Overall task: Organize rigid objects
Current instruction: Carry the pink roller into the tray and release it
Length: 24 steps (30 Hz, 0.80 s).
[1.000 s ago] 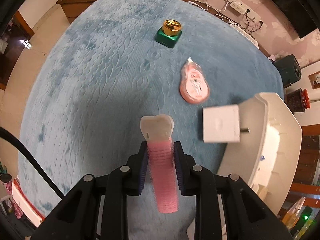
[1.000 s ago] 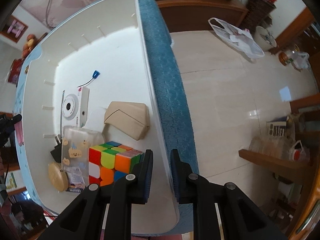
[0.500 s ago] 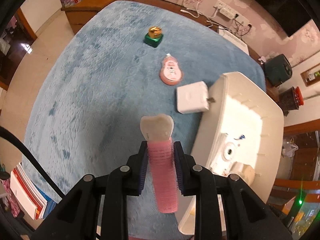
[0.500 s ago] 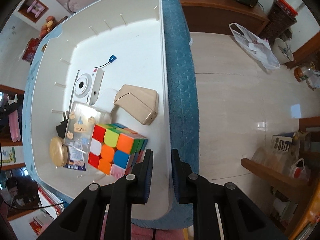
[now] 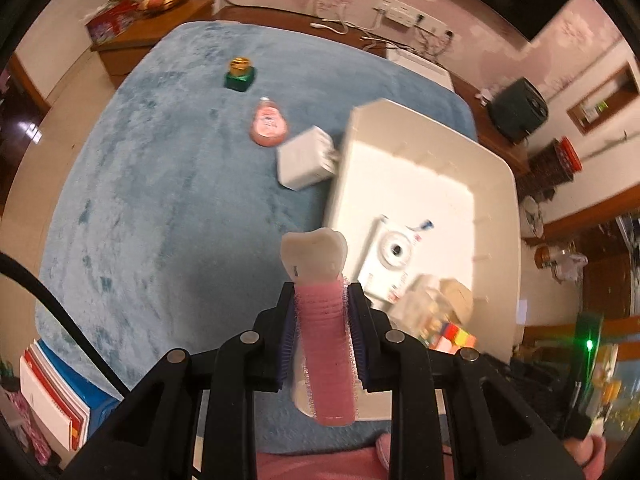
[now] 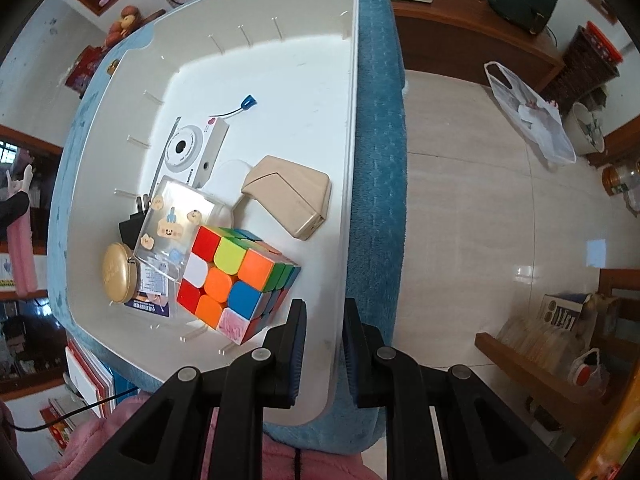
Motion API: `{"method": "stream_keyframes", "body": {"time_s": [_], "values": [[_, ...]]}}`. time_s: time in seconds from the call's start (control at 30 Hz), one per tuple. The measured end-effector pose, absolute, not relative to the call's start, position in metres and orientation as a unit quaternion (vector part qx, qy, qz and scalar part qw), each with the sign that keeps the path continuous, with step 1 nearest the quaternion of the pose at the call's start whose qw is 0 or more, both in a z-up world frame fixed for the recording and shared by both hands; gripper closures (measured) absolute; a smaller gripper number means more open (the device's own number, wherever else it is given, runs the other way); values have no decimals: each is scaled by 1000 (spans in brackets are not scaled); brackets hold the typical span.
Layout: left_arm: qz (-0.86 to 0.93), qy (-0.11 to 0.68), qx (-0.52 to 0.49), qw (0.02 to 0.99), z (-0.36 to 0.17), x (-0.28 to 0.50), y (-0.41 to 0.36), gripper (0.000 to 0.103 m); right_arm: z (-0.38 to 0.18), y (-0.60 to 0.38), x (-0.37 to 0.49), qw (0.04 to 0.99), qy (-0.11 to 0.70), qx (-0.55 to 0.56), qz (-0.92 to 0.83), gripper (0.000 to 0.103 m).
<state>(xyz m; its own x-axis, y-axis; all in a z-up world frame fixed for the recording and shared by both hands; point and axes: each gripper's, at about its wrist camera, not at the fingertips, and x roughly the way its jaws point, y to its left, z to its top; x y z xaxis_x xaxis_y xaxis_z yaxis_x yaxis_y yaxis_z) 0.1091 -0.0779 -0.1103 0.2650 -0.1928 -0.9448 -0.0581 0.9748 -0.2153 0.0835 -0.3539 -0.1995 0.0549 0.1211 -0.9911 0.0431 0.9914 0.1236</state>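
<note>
Left gripper [image 5: 320, 312] is clamped on the pink hair roller [image 5: 325, 344] and has swung from mid-blanket over the white bin's [image 5: 404, 120] near edge, so drop-off looks close. Right gripper [image 6: 323, 320] pinches the bin's near wall.

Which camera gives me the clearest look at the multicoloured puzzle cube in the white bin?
The right wrist view: the multicoloured puzzle cube sits close and sharp, unobstructed, inside the white bin. The left wrist view shows only a blurred corner of it.
</note>
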Motion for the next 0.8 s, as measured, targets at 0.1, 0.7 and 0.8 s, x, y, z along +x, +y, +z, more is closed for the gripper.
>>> {"method": "stream_keyframes", "body": {"time_s": [0.1, 0.7, 0.8], "values": [[-62, 604, -93, 789, -112, 101, -93, 76, -200, -352, 85, 723, 688, 52, 31, 85], [-145, 604, -49, 782, -117, 81, -153, 69, -202, -346, 89, 717, 695, 36, 28, 85], [-149, 591, -39, 792, -111, 83, -155, 51, -202, -346, 89, 716, 696, 39, 23, 85]]}}
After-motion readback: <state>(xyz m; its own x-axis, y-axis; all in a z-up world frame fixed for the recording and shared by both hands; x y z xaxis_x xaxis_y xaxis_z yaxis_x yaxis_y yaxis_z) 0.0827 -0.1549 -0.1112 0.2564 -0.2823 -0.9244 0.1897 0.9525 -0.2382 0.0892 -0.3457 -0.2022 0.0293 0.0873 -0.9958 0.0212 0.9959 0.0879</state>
